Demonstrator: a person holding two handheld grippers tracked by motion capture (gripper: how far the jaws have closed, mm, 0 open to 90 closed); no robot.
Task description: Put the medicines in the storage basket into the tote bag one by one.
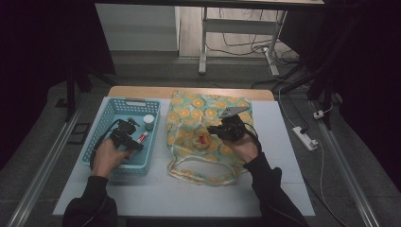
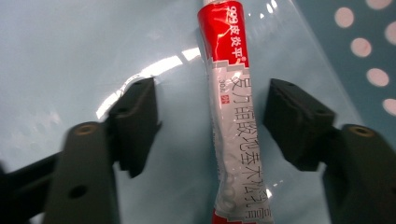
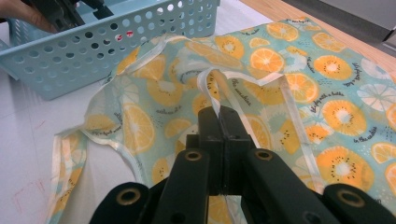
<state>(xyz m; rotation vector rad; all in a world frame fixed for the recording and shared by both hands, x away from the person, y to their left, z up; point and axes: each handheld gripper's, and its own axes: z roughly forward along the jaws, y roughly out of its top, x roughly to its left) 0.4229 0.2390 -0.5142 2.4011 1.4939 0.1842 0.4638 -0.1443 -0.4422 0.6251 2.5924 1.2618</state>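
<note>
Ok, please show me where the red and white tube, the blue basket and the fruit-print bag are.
red and white tube (image 2: 233,126): left gripper view, its white printed middle.
blue basket (image 1: 101,127): high view, its left wall.
fruit-print bag (image 3: 289,70): right gripper view, the flat cloth with orange slices.

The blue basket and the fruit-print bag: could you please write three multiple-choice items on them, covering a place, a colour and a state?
1. Where does the red and white tube lie?
A. in the blue basket
B. on the fruit-print bag
C. on the floor

2. What colour is the bag's fruit print mostly?
A. purple
B. orange
C. black

3. How is the right gripper?
A. wide open
B. shut on the bag's strap
C. shut on the tube

Key: 1 A, the tube rests on the basket's floor; 2 B, orange slices cover it; 3 B, its jaws pinch the pale strap.
</note>
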